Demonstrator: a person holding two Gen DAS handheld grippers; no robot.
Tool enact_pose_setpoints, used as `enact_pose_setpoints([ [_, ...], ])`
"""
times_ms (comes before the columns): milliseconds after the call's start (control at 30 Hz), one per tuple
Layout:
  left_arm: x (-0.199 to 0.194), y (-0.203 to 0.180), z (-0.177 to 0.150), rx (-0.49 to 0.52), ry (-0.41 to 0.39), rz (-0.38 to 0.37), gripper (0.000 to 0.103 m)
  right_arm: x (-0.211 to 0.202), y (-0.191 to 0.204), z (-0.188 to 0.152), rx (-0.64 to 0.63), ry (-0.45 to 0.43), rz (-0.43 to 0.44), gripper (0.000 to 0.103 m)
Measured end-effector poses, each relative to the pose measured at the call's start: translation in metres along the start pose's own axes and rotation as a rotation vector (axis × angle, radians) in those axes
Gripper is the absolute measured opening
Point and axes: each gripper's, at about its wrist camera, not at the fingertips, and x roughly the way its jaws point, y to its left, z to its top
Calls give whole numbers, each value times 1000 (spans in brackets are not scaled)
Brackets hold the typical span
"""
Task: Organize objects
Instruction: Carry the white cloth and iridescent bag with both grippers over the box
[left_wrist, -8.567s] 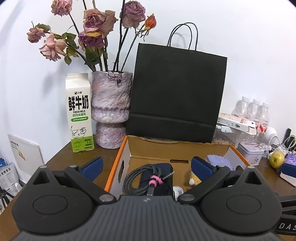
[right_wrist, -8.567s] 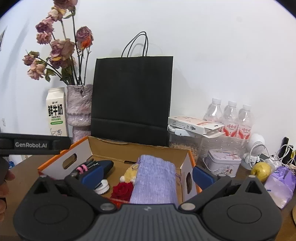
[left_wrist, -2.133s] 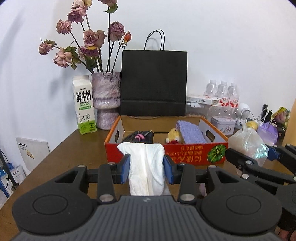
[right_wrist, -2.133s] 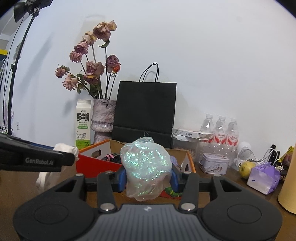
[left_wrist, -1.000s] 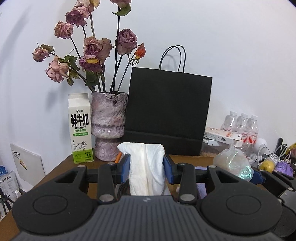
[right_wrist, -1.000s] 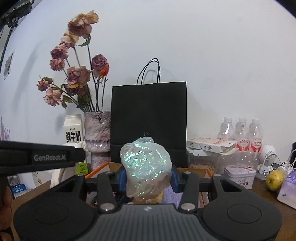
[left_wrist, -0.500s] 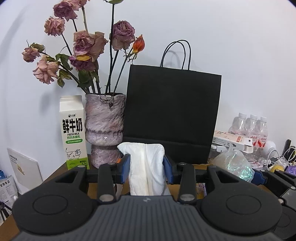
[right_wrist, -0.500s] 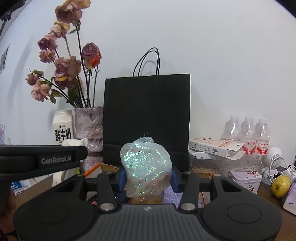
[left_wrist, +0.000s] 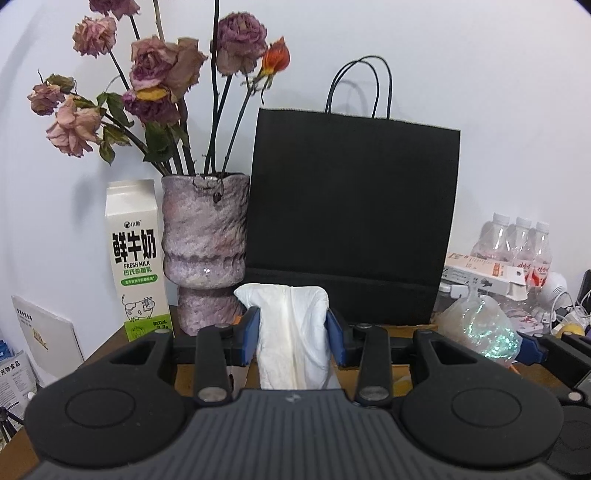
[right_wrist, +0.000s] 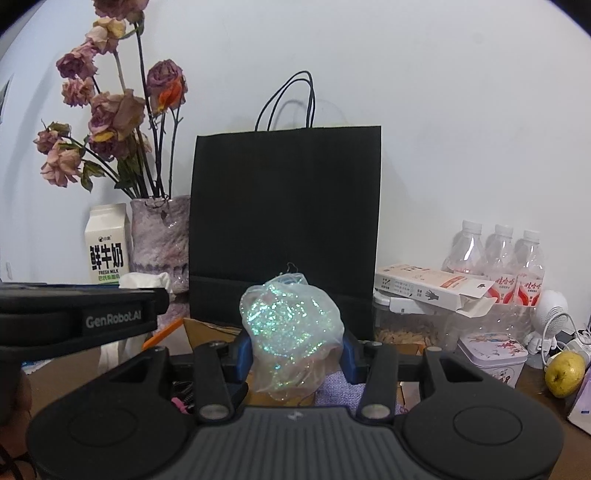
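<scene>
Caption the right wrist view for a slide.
Right tool grips a glittery plastic pouch before a black paper bag.

White cloth (left_wrist: 291, 332), glittery bag (right_wrist: 291, 332), perhaps crumpled

A lived-in room of a home is suggested, or perhaps a small informal office. A wooden bench (left_wrist: 110, 341) is pushed against a plain white wall (right_wrist: 443, 129). On it, everyday things are gathered: a vase (left_wrist: 205, 247) with dried roses (left_wrist: 166, 70), a milk carton (left_wrist: 136, 258), a black paper bag (right_wrist: 286, 225), water bottles (right_wrist: 498, 251), a small tin (right_wrist: 491, 352), a pear (right_wrist: 564, 373) and chargers with cables (left_wrist: 569, 314).
</scene>
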Motion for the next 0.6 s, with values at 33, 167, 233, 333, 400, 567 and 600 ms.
enact_pose_setpoints([
  [33,2,0,-1,1,4,1,40,2,0,0,-1,3,-1,45],
  [167,12,3,-3,2,20,4,40,8,-1,-1,-3,16,-4,45],
  [233,16,4,-4,4,26,6,40,11,-2,-2,-4,23,-5,45],
  [333,22,5,-5,7,34,8,40,15,-2,-3,-6,31,-8,45],
  [400,26,6,-6,10,39,8,40,18,-2,-4,-7,37,-8,45],
  [567,35,6,-8,21,54,11,40,25,-3,-8,-14,54,-10,45],
  [600,38,6,-8,25,58,11,40,27,-3,-9,-15,59,-11,45],
])
